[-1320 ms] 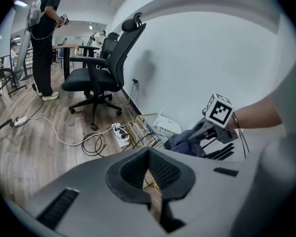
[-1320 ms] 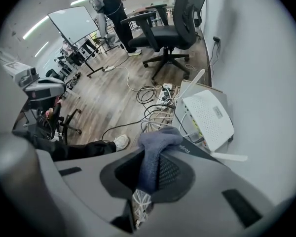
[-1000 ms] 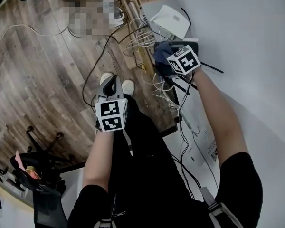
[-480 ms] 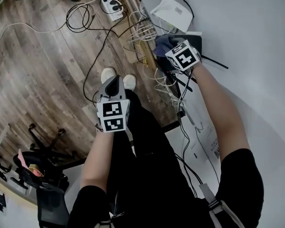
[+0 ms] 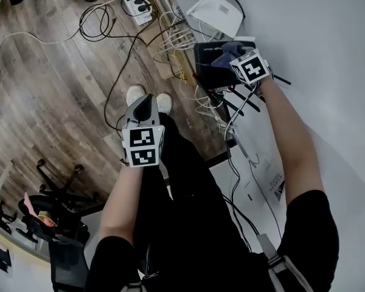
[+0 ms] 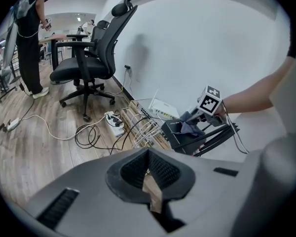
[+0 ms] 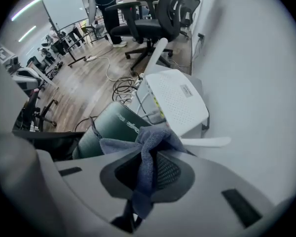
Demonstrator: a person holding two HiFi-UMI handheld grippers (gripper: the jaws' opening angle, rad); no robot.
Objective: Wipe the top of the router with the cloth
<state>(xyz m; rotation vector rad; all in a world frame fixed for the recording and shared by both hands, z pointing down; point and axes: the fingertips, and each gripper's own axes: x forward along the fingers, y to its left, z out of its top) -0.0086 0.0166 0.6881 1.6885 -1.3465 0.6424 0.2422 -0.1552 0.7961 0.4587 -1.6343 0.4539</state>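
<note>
**Head view:** We look down on our two hand-held grippers. Our right gripper (image 5: pixel 234 56) is clamped on a blue-grey cloth (image 5: pixel 225 48). The cloth sits on top of the black router (image 5: pixel 207 69), at the router's edge nearer the white wall. Our left gripper (image 5: pixel 144 105) is well apart from the router, over our legs. A white router (image 5: pixel 216 12) lies just beyond the black router, and a power strip (image 5: pixel 135 2) lies on the wooden floor off to the black router's side.

**Left gripper view:** Our left gripper (image 6: pixel 150 181) has its jaws pressed together, and we see only a tan strip at their seam. Ahead, the router (image 6: pixel 175 135) carries the cloth (image 6: pixel 190 127) on its top, with the right gripper (image 6: pixel 200 113) just above it.

**Right gripper view:** The right gripper's (image 7: pixel 145 181) jaws pinch the cloth (image 7: pixel 150 152), which bunches over the router's (image 7: pixel 111 130) near edge. The white router (image 7: pixel 175 100) is beside it.
</note>
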